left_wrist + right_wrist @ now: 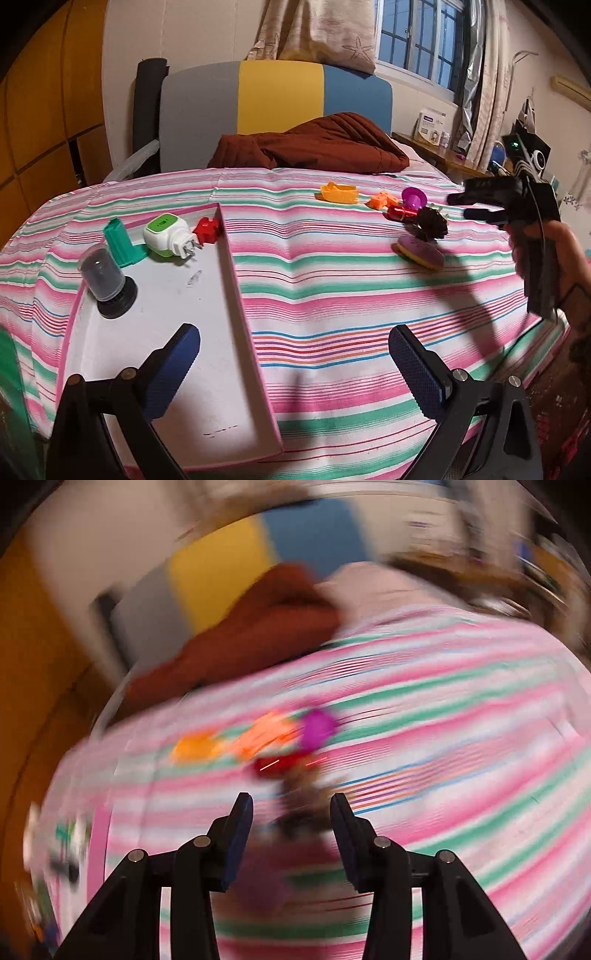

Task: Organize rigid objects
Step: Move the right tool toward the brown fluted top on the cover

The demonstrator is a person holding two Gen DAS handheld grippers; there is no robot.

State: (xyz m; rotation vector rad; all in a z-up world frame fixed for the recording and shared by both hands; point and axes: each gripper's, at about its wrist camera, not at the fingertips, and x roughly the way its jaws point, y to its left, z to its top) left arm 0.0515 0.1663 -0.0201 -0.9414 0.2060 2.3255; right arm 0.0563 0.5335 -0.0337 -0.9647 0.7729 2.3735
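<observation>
Near the bedspread's (332,280) far right edge the loose toys (406,210) lay w/ the right gripper (291,812) part-open, empty, beside them; left gripper (295,354) wide, empty, over the tray (236,280). Next: probably grab one, carry to the tray.

four tray items (162,236), perhaps six (blurred) loose toys (402,218)

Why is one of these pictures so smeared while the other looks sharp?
Right wrist view: heavy motion blur streaks the striped cloth and toys; only the right gripper stays crisp. Left wrist view: sharp, edges bowed by the fisheye lens, dark shadows falling on the cloth.
</observation>
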